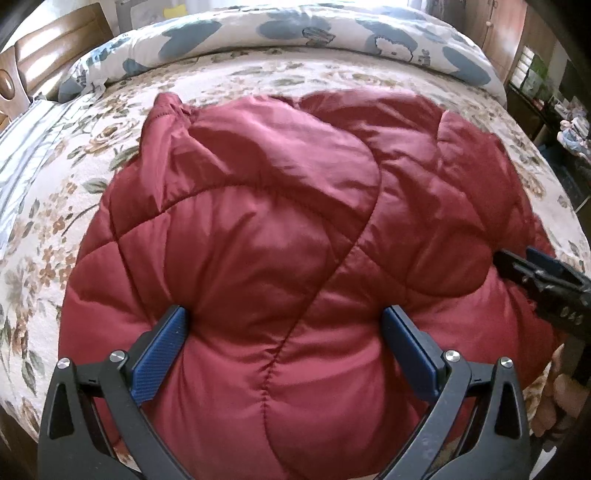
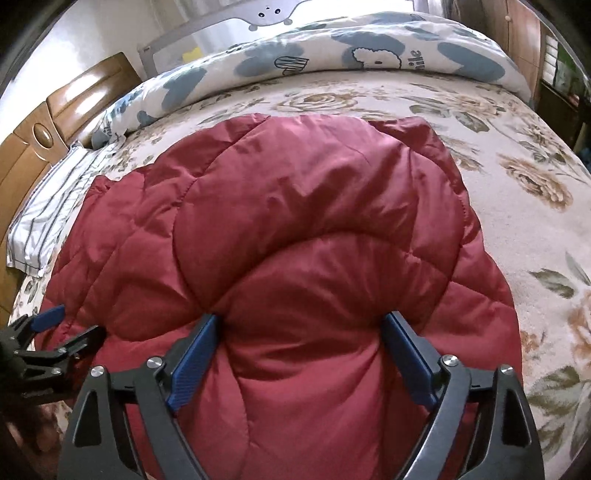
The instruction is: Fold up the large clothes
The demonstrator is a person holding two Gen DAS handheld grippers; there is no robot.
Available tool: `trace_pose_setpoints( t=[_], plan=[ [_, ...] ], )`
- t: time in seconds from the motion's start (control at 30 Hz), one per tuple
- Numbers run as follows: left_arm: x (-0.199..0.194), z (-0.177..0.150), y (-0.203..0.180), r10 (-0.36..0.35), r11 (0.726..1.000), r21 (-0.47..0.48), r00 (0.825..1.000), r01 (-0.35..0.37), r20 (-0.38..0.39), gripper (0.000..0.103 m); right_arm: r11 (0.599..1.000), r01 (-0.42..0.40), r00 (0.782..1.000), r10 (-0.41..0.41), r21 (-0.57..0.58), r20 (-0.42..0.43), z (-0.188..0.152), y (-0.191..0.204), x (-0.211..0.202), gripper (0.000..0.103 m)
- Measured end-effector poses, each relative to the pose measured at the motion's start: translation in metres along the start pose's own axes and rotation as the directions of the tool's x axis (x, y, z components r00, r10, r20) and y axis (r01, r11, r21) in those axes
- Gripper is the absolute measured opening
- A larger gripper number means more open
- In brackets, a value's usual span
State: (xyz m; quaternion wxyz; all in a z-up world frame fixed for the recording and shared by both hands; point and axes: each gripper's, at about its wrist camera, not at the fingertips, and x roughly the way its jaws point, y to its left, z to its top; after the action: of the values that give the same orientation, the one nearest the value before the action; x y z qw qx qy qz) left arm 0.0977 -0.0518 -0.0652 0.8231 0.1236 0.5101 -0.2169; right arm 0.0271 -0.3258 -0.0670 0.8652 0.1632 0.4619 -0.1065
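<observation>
A puffy, quilted dark red jacket point(image 1: 258, 221) lies in a thick folded bundle on the bed, and both wrist views look down on it point(image 2: 314, 203). My left gripper point(image 1: 284, 314) stands wide open over the bundle's near left part. Its blue pads dent the padding, which bulges up between them. My right gripper point(image 2: 301, 317) is open just as wide over the near right part, with fabric swelling between its pads too. Each gripper shows at the edge of the other's view: the right gripper point(image 1: 517, 258) at the jacket's right side, the left gripper point(image 2: 77, 325) at its left.
A floral bedspread point(image 2: 517, 184) covers the bed under and around the jacket. A rolled white-and-blue duvet point(image 1: 295, 33) lies along the far side. A striped pillow point(image 2: 55, 206) and wooden headboard point(image 2: 44, 136) are at the left, with shelves point(image 1: 546, 85) at the right.
</observation>
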Motion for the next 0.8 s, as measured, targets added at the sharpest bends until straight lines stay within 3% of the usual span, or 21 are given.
trace_pose_setpoints(
  t=[0.13,0.4,0.6,0.73,0.8],
  plan=[
    [-0.009,0.009,0.008,-0.020,0.999,-0.032,0.999,0.021,0.043,0.103,1.000,-0.017,1.000,0.017,0.009,0.001,0.000,-0.004,0.002,0.090],
    [0.008,0.023,0.006,0.010,1.000,-0.016,1.000,-0.010,0.018,0.103,1.000,-0.009,1.000,0.009,0.011,0.006,-0.001,0.001,-0.006,0.089],
    [0.009,0.023,0.007,0.007,1.000,-0.016,1.000,-0.007,0.019,0.103,1.000,-0.010,0.997,0.010,-0.009,0.081,0.007,0.009,-0.035,0.086],
    [0.009,0.023,0.007,0.004,1.000,-0.017,1.000,-0.004,0.019,0.103,1.000,0.007,1.000,-0.007,-0.007,0.001,0.009,0.003,-0.003,0.088],
    [0.009,0.023,0.007,0.006,1.000,-0.015,1.000,-0.006,0.019,0.103,1.000,0.001,1.000,-0.001,-0.003,0.007,0.008,0.001,0.005,0.089]
  ],
)
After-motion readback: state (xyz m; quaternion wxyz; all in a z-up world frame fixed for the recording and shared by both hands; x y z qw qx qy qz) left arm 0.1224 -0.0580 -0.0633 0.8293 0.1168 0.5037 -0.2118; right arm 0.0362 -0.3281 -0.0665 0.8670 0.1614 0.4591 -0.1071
